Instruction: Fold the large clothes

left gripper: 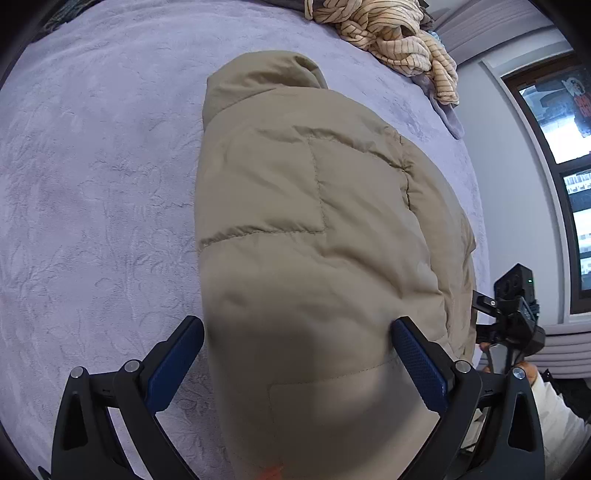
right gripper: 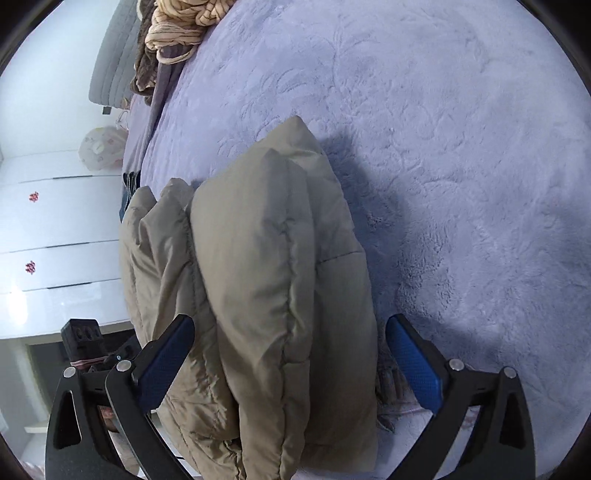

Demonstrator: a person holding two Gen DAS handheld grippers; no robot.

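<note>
A tan puffer jacket (left gripper: 314, 229) lies folded lengthwise on a lavender plush bedspread (left gripper: 96, 206), hood end far from me. My left gripper (left gripper: 297, 332) is open with its jaws spread wide around the jacket's near hem. In the right wrist view the same jacket (right gripper: 258, 277) shows as stacked puffy layers. My right gripper (right gripper: 290, 330) is open too, its jaws on either side of the jacket's near end. The right gripper also shows in the left wrist view (left gripper: 513, 317) at the jacket's right edge.
A crumpled cream striped garment (left gripper: 391, 33) lies at the far edge of the bed, also seen in the right wrist view (right gripper: 173, 26). A window (left gripper: 557, 155) is on the right wall. White drawers (right gripper: 55, 229) stand beside the bed.
</note>
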